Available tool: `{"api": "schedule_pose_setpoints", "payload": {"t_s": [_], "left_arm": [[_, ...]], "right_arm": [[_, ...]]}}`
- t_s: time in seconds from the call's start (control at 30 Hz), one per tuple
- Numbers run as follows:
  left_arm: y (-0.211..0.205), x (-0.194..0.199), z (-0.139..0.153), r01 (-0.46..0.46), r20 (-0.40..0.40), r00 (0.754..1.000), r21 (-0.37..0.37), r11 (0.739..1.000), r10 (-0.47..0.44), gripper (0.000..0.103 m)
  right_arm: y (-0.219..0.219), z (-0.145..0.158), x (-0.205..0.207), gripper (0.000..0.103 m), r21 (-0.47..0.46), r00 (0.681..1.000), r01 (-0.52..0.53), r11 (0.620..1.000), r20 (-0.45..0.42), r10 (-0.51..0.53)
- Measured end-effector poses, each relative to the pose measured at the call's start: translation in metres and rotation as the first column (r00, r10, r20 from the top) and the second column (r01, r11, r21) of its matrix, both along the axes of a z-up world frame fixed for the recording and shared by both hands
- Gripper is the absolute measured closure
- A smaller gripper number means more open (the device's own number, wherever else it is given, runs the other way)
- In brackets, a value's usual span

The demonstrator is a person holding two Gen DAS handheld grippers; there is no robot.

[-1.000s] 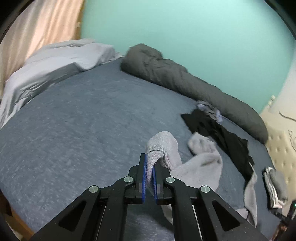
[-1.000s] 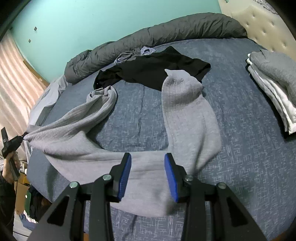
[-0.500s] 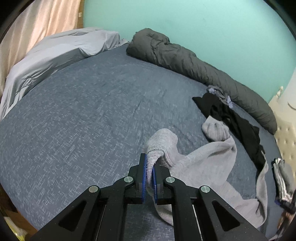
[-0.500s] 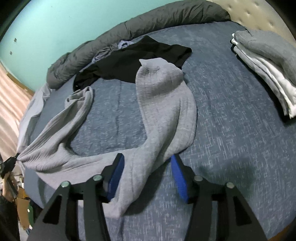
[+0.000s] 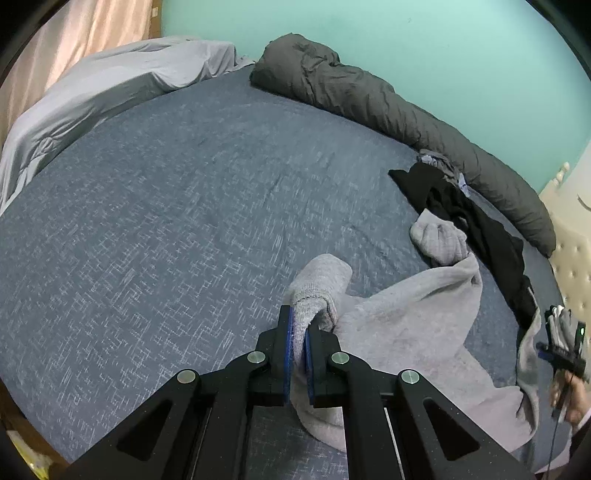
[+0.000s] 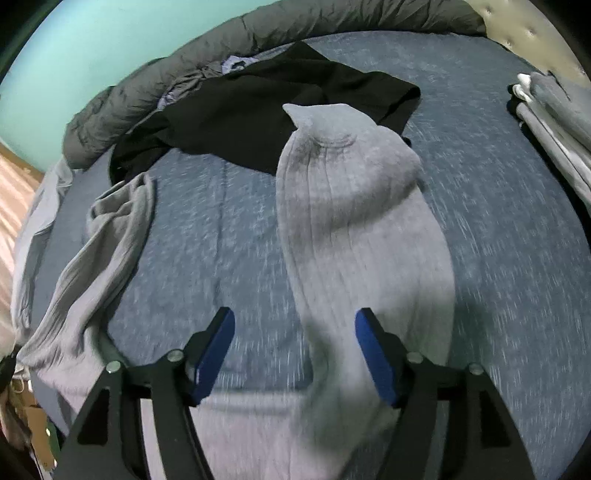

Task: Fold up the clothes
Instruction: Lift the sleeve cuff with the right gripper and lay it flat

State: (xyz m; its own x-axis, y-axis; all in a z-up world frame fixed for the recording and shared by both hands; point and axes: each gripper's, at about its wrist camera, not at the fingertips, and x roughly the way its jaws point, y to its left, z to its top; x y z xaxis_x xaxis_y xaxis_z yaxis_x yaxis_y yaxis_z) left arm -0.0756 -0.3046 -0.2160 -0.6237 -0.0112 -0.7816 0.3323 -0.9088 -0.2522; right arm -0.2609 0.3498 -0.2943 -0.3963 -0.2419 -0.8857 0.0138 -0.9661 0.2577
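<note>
The left gripper [image 5: 299, 334] has its jaws closed on one bunched end of the grey garment [image 5: 413, 325], which sprawls across the blue bed [image 5: 184, 206]. The right gripper [image 6: 293, 354] hangs with jaws spread wide over the garment's long leg [image 6: 354, 221], touching nothing. A black garment [image 6: 266, 114] lies beyond it, and folded clothes [image 6: 554, 118] sit near the headboard.

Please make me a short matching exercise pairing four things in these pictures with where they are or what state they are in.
Things:
1. left gripper
2. right gripper
3. black garment
4. folded stack

States or places:
A. lying crumpled beside the rolled dark grey duvet
B. open above a leg of the grey sweatpants
C. near the tufted headboard
D. clamped on grey fabric

Pairs: 1-D, 2-B, 3-A, 4-C
</note>
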Motion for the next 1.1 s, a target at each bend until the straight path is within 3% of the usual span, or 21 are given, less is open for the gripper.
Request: {"api": "schedule_pose_setpoints", "payload": {"t_s": [0.23,0.3,0.37,0.4,0.5,0.57,0.83,1.1], "left_arm": [[0.006,-0.011,-0.011,0.019,0.01,1.0,0.0,1.0,-0.019,0.097],[0.009,-0.013,-0.014,0.026,0.015,1.0,0.001,1.0,-0.026,0.097],[0.009,-0.013,-0.014,0.03,0.016,0.999,-0.003,1.0,-0.03,0.097],[0.009,-0.013,-0.014,0.03,0.016,0.999,-0.004,1.0,-0.03,0.097],[0.007,-0.014,-0.014,0.028,0.021,0.999,-0.009,1.0,-0.027,0.097],[0.007,-0.014,-0.014,0.019,0.022,1.0,-0.001,1.0,-0.019,0.097],[0.015,-0.002,0.002,0.005,-0.011,1.0,0.042,0.999,-0.005,0.097],[0.03,0.01,0.057,0.046,-0.094,0.995,0.013,0.999,-0.045,0.097]], "right_arm": [[-0.016,-0.018,-0.051,0.034,0.099,1.0,0.004,0.995,0.024,-0.006],[-0.016,-0.028,-0.058,0.034,0.079,0.999,0.009,0.997,0.036,-0.012],[-0.016,-0.036,-0.063,0.051,0.067,0.999,0.014,0.998,0.046,-0.017],[-0.016,-0.039,-0.063,0.067,0.067,0.999,0.017,0.998,0.048,-0.02],[-0.011,-0.04,-0.059,0.09,0.053,0.999,0.025,0.998,0.026,-0.027],[-0.004,-0.034,-0.053,0.095,0.04,0.999,0.039,0.998,-0.007,-0.039],[0.058,0.034,-0.014,0.099,0.024,0.981,0.092,0.995,-0.171,-0.087],[0.132,0.099,0.044,0.099,0.03,0.946,0.173,0.984,-0.282,-0.158]]}}
